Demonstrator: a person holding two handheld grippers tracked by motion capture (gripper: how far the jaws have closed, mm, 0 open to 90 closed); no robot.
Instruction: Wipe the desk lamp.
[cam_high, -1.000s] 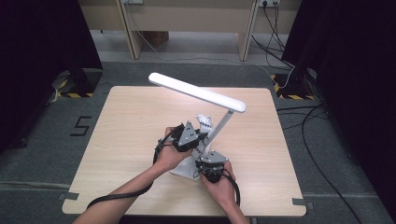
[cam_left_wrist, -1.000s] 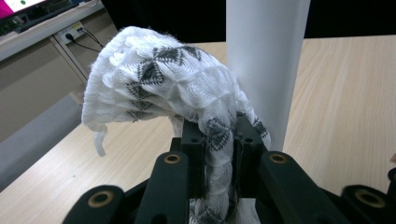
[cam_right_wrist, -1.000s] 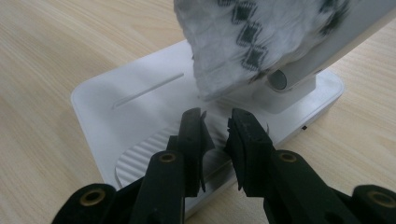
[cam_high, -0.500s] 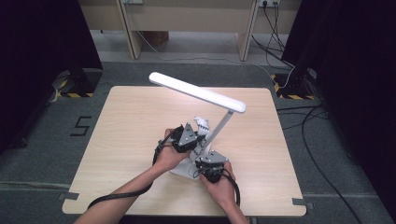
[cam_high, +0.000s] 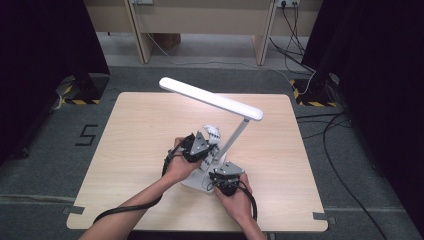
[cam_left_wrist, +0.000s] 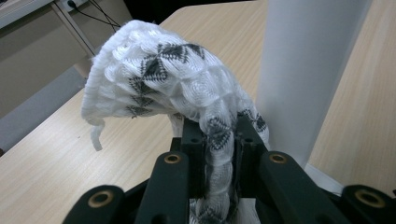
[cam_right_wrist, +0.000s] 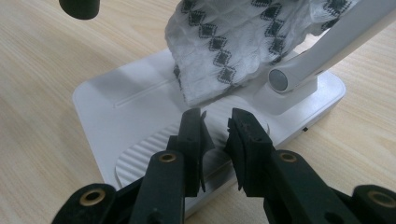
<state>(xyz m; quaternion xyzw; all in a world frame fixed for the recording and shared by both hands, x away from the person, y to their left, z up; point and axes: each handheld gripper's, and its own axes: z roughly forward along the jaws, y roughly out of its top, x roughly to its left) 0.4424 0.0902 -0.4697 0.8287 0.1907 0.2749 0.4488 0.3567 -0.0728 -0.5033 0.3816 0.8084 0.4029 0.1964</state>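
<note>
The left gripper (cam_left_wrist: 219, 140) is held level beside the one lamp's post (cam_left_wrist: 308, 70), clamped on one patterned cloth (cam_left_wrist: 163, 79). The right gripper (cam_right_wrist: 215, 123) is held low over the lamp's base (cam_right_wrist: 126, 112), its jaws slightly parted with nothing between them.

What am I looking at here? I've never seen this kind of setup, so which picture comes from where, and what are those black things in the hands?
A person sits at a light wooden table and holds a hand-held two-jaw tool in each hand. The high view looks down from above. The other two pictures come from small cameras riding on each tool, looking along its black jaws.

On the table stands a white desk lamp with a flat rectangular base. The left gripper is shut on a white knitted cloth with dark diamond patterns, held beside the lamp's stem. The right gripper sits at the base's edge, jaws slightly apart with nothing clamped between them.
</note>
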